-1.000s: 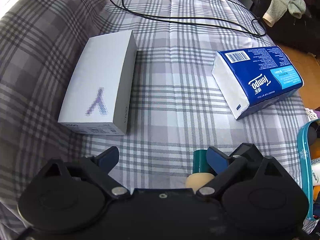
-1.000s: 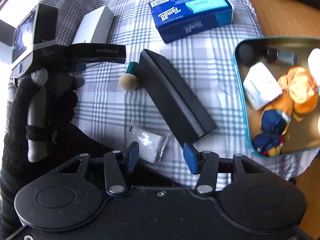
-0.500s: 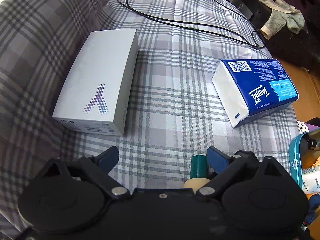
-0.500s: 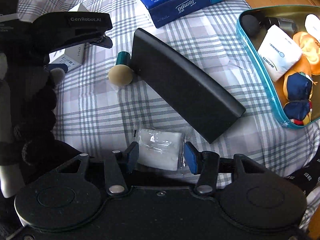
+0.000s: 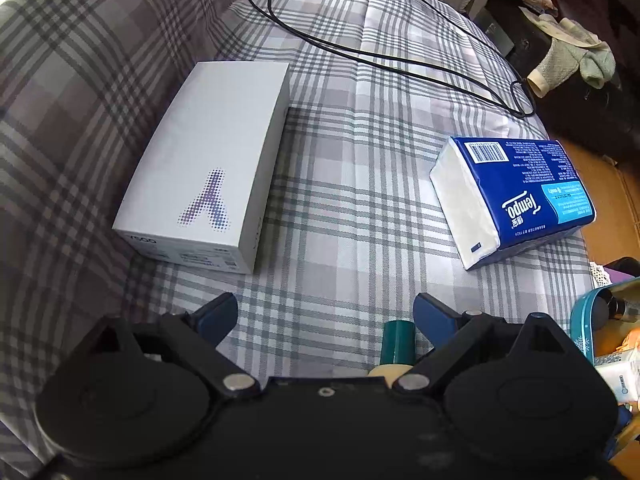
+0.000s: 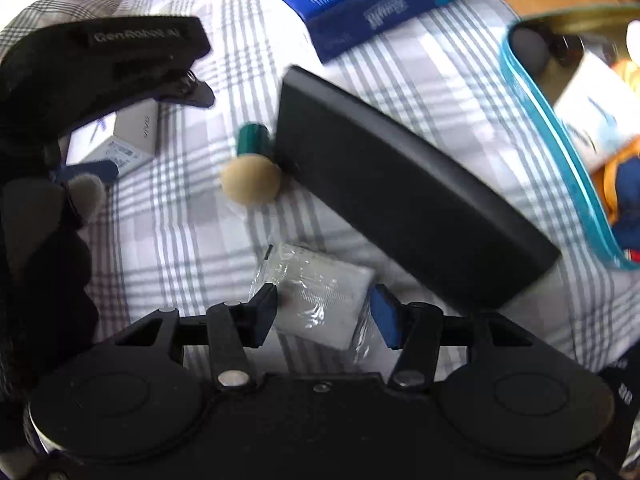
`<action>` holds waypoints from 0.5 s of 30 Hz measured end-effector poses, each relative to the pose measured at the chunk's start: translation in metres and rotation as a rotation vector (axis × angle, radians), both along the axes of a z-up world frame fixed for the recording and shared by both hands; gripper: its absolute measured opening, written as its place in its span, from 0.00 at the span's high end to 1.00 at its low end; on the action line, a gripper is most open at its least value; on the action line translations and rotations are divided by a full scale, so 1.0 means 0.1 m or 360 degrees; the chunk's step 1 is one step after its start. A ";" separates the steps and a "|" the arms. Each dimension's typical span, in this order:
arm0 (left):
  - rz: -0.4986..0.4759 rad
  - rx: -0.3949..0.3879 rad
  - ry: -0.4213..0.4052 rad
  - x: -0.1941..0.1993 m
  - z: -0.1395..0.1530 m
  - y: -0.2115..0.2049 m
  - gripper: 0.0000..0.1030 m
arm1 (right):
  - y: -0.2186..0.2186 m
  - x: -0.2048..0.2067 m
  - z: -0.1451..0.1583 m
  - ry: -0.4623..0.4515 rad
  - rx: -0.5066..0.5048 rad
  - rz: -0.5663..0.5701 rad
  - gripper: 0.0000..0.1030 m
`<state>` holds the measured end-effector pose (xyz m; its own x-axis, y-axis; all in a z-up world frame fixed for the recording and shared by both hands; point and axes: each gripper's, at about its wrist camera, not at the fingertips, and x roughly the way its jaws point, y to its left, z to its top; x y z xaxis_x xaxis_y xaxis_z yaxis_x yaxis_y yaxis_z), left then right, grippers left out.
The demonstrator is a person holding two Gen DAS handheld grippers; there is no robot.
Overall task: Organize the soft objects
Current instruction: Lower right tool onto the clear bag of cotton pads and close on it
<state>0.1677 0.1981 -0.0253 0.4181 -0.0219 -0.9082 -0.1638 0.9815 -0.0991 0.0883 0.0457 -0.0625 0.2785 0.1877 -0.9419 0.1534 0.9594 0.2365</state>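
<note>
- right gripper [image 6: 323, 312]: jaws opening, apart, straddling a clear-wrapped white pad [image 6: 320, 300] lying flat on the plaid cover [image 6: 168, 240] near its front edge; pads look just beside the wrapper, not pressing, tho pic is blurred.
- left gripper [image 5: 326, 312]: jaws wide apart, nothing between them, hovering over bare plaid; a gloved hand [image 6: 44, 240] holds it.
- sponge applicator w/ green handle [image 6: 250, 164]: mid-cover, touching the end of a long black case [image 6: 400, 192] lying diagonally.
- teal tin [image 6: 560, 152]: at right edge, open, w/ a white packet and orange + blue soft items inside.
- white box [image 5: 208, 164]: left side, flat.
- blue tissue pack [image 5: 516, 196]: farther right, well apart from the box.
- black cable [image 5: 380, 48]: looped at the far end.
</note>
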 end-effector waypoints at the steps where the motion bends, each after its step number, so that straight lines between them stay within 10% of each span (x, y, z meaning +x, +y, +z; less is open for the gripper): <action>1: 0.0010 -0.0006 0.0001 0.00 0.00 0.01 0.08 | 0.02 0.02 0.01 -0.0033 -0.0018 0.0010 0.48; 15: 0.0125 -0.0046 -0.0019 0.00 0.01 0.14 0.08 | 0.00 0.05 0.02 -0.0144 0.0027 -0.0012 0.39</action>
<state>0.1678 0.2123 -0.0243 0.4305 -0.0147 -0.9025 -0.2386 0.9625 -0.1295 0.0929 0.0458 -0.0606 0.3639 0.2011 -0.9095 0.1381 0.9540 0.2662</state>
